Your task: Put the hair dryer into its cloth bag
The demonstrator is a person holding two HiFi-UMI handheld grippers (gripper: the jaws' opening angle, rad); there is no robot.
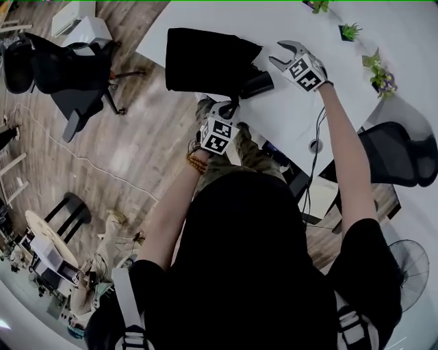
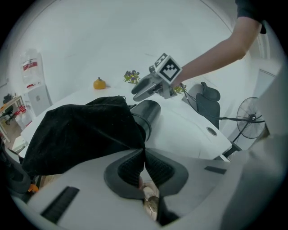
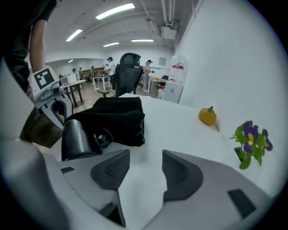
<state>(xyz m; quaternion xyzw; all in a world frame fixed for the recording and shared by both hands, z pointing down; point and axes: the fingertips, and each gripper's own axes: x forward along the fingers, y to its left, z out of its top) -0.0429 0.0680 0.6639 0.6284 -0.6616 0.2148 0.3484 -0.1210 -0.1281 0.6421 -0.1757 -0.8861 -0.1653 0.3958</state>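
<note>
Black cloth bag [image 1: 205, 61] lies slumped on the near left part of a white table [image 1: 274, 20]. The dark barrel of the hair dryer [image 1: 259, 83] pokes out of the bag's right-hand opening, while its other end is hidden under the cloth. The left gripper [image 2: 144, 150] sits at the table's near edge, clenched on a thin fold at the edge of the bag's mouth. The right gripper [image 3: 146, 161] hovers over bare tabletop just right of the barrel, its jaws apart with nothing between them. Farther back on the table sit a small orange fruit [image 3: 207, 116] and, to the right, a pot of purple flowers [image 3: 251, 137].
</note>
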